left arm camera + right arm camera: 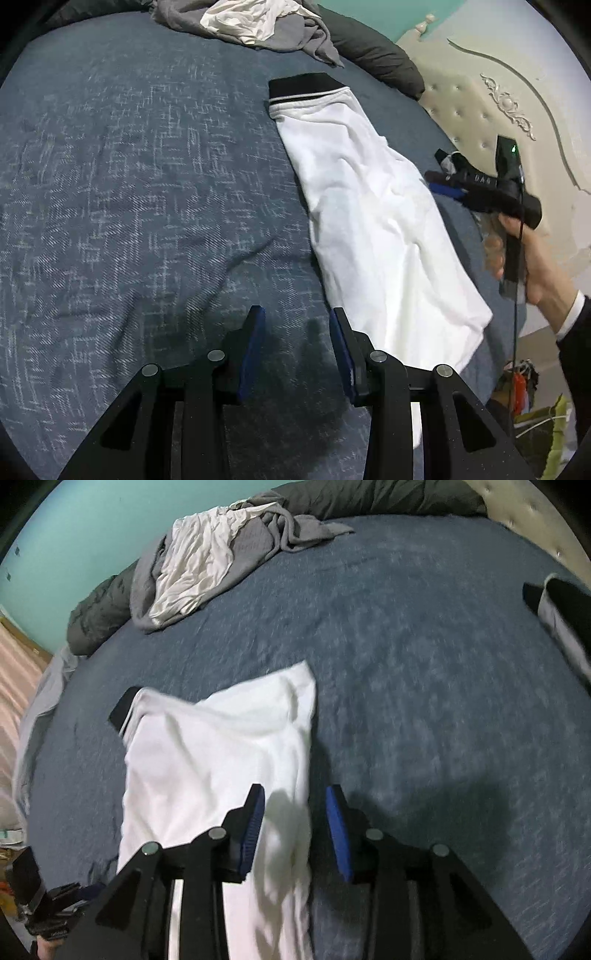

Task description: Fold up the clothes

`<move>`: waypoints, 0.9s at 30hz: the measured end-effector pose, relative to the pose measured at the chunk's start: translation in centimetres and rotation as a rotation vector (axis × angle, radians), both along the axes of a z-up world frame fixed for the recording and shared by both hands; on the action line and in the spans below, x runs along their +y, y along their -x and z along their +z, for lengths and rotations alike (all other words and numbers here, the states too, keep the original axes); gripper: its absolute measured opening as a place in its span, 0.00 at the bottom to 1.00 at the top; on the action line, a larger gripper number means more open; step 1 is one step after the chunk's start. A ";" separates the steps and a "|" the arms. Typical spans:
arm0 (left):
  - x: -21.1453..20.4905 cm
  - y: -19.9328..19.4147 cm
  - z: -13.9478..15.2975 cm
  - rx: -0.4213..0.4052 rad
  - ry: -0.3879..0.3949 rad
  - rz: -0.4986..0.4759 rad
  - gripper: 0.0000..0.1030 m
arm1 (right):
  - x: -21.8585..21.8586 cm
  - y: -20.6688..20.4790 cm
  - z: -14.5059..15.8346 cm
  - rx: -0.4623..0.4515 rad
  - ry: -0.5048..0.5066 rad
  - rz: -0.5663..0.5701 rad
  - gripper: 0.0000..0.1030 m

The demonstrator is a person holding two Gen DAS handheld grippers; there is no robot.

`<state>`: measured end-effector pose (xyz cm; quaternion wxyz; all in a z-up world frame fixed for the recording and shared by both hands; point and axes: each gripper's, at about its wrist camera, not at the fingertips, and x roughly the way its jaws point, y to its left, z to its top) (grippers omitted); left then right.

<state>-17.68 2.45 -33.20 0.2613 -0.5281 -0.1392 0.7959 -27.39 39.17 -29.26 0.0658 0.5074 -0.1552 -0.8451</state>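
A white garment [373, 221] with a black waistband [303, 85] lies folded lengthwise on the blue bedspread [129, 184]. My left gripper [298, 317] is open over the bedspread at the garment's near left edge, with only bedding between its blue pads. A hand holds my right gripper [437, 168] at the garment's right side. In the right wrist view, the right gripper [293, 794] is open above the long edge of the white garment [221, 746], its left pad over the cloth and its right pad over the bedspread [424, 701]. Neither holds anything.
A heap of grey and white clothes [251, 22] [199, 557] lies at the far edge of the bed, next to a dark quilt [376, 55]. A cream tufted headboard [498, 110] bounds one side. A black and white item [561, 624] lies near the headboard.
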 end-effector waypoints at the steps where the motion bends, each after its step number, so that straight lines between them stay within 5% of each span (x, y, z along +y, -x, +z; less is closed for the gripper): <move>1: 0.2 -0.1 0.0 -0.005 -0.011 -0.005 0.38 | 0.0 -0.3 -0.2 -0.005 0.019 0.002 0.28; 3: 0.6 -0.3 0.1 -0.015 -0.032 -0.016 0.38 | 0.2 -0.5 -0.7 -0.013 0.039 -0.004 0.10; 6: 1.3 -0.4 0.1 -0.016 -0.039 -0.036 0.38 | 0.9 -0.8 0.0 0.019 0.030 -0.043 0.02; 14: 1.7 -0.4 -0.2 -0.027 -0.037 -0.042 0.38 | 1.2 -0.1 0.7 0.003 0.040 -0.057 0.01; 17: 1.6 -0.5 -0.1 -0.027 -0.039 -0.040 0.38 | 0.8 -1.2 0.3 -0.038 0.033 -0.064 0.08; 19: 1.5 -0.6 0.0 -0.031 -0.044 -0.039 0.38 | 1.2 -2.7 0.6 -0.034 0.054 -0.074 0.32; 20: 1.6 -0.7 0.1 -0.033 -0.049 -0.042 0.38 | 1.4 -3.6 0.7 -0.028 0.069 -0.080 0.35; 24: 2.0 -1.4 0.6 -0.040 -0.078 -0.064 0.38 | 2.0 -7.6 1.5 -0.044 0.125 -0.070 0.35; 27: 2.5 -2.2 0.8 -0.066 -0.112 -0.083 0.49 | 1.8 -10.6 1.3 -0.077 0.142 -0.057 0.35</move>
